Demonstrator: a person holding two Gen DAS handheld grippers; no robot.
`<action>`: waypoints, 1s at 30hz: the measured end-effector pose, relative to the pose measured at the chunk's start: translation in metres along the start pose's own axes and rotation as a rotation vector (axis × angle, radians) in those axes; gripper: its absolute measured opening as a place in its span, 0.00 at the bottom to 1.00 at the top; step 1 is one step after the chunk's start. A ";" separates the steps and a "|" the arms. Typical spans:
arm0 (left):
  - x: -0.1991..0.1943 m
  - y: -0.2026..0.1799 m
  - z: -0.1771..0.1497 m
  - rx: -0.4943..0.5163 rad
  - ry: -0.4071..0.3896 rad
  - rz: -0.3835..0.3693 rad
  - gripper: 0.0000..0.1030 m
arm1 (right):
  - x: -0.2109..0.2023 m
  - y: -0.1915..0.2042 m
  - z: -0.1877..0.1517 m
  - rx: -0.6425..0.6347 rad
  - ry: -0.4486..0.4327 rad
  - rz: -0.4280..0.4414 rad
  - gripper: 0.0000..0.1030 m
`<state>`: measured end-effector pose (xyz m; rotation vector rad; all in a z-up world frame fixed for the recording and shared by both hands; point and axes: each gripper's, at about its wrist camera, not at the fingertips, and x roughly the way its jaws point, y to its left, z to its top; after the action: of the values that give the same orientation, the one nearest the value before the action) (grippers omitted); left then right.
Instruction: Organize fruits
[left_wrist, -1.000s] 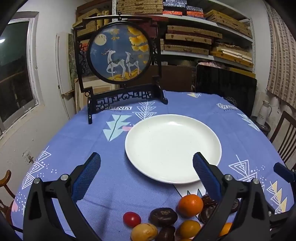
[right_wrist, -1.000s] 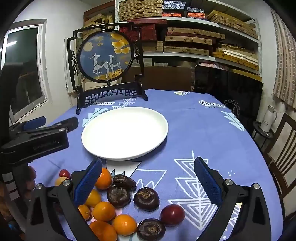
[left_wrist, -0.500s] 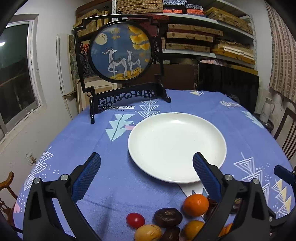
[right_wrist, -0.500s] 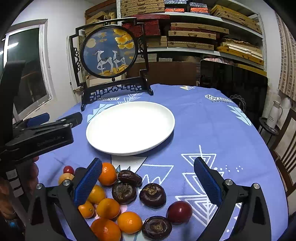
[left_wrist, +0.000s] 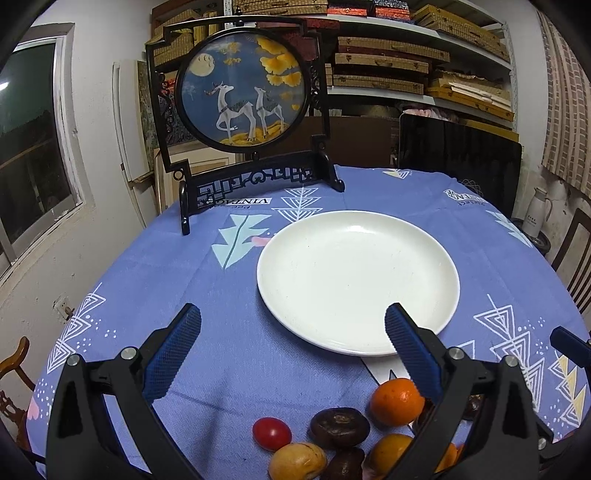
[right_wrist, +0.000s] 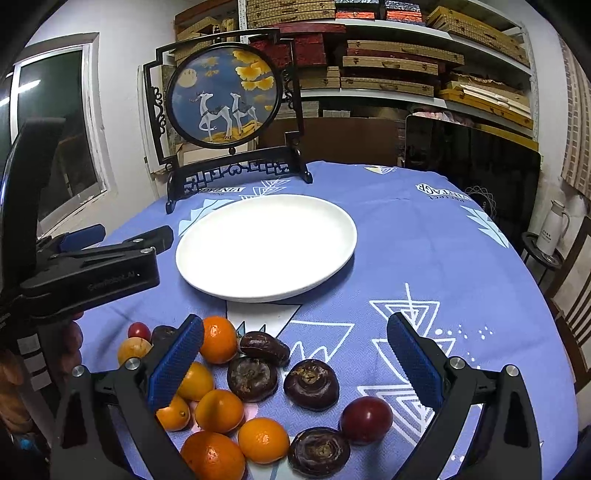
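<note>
Both tongs, left tongs and right tongs, hang wide open and empty over the blue worktop. The fruit lies loose just before the bare white plate. Best to straddle one outlying piece squarely, perhaps the dark red fruit. The nearest fruit is cut off below.

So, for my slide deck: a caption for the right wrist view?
Open right gripper above fruit pile, empty white plate beyond, left gripper alongside.
</note>
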<state>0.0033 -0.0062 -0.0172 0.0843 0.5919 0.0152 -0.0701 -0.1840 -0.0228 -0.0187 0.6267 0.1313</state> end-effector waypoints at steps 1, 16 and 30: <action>0.001 0.000 0.000 0.002 0.002 0.001 0.95 | 0.000 0.000 0.000 -0.001 0.001 0.001 0.97; 0.004 -0.003 -0.004 0.010 0.017 0.004 0.95 | 0.002 0.000 -0.001 -0.005 0.015 0.004 0.97; 0.003 0.001 -0.006 0.008 0.030 0.001 0.95 | 0.002 0.003 -0.003 -0.024 0.023 0.008 0.97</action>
<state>0.0025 -0.0048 -0.0240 0.0925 0.6216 0.0149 -0.0713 -0.1811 -0.0264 -0.0414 0.6485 0.1466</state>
